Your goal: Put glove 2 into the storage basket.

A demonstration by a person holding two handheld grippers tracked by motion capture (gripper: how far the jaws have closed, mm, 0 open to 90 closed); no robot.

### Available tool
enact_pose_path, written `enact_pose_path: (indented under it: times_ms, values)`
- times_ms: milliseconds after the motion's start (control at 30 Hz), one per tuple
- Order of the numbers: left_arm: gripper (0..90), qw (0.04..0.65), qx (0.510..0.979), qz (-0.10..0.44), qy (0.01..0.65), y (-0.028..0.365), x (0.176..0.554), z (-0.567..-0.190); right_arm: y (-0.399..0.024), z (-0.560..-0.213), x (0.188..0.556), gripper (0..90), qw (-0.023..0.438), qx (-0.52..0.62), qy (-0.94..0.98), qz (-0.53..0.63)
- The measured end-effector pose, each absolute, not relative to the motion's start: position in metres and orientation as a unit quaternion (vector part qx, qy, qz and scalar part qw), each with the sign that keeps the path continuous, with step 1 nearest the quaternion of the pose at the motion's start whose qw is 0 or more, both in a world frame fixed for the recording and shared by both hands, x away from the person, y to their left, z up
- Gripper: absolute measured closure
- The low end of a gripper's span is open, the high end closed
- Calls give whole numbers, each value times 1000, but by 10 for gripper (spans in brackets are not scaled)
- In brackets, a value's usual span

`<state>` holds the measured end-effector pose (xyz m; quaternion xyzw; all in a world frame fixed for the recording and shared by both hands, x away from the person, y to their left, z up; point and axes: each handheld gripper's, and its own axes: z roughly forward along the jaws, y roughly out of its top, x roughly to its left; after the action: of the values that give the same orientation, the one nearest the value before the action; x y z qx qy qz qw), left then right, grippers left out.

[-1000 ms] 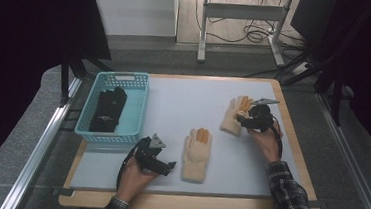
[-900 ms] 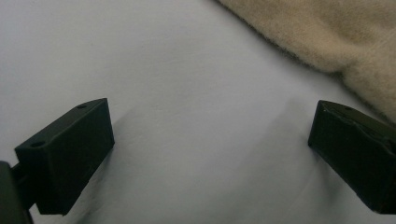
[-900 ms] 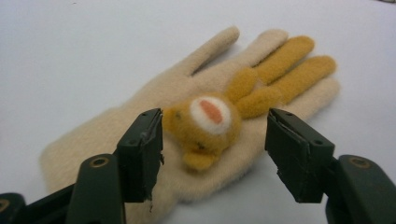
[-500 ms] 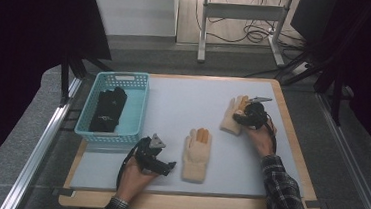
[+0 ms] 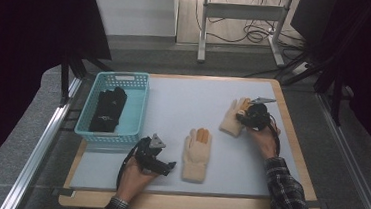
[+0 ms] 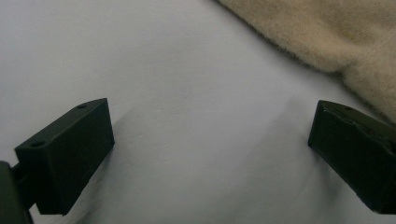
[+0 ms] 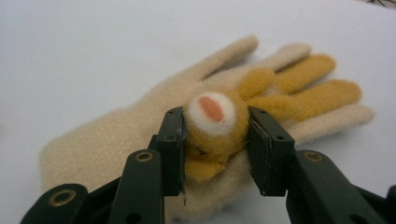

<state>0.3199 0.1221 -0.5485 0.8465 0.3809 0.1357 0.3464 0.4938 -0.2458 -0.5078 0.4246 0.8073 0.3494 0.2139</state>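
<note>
Cream fleece glove (image 7: 140,126) bears an orange plush animal head (image 7: 215,128).

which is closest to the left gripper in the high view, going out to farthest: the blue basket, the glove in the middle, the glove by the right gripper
From the left gripper:
1. Middle glove, just to its right on the table.
2. Blue basket, up and to its left, holding black gloves.
3. Far glove, across the table, at the right gripper.

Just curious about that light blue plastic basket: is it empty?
No, the light blue plastic basket on the left of the table holds a pair of black gloves lying inside it.
</note>
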Motion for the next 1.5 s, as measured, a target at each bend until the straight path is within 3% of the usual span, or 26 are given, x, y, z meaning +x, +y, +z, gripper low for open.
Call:
enact_pose_path:
  times_ms: [467,867,1167,1367,1500]
  values:
    - [5,346,846,136,381,122,320,-549,-245,-467,460,591,201,385,812,390]
    - [5,346,847,136,380,122,320,-549,-214,-430,404,585,155,308,831,435]
    - [5,347,846,136,381,122,320,-549,-182,-429,368,583,106,275,843,450]
    - [4,347,846,136,382,122,320,-549,-156,-449,352,581,60,278,848,446]
    - [4,348,845,136,383,122,320,-549,-147,-463,349,580,56,278,852,440]
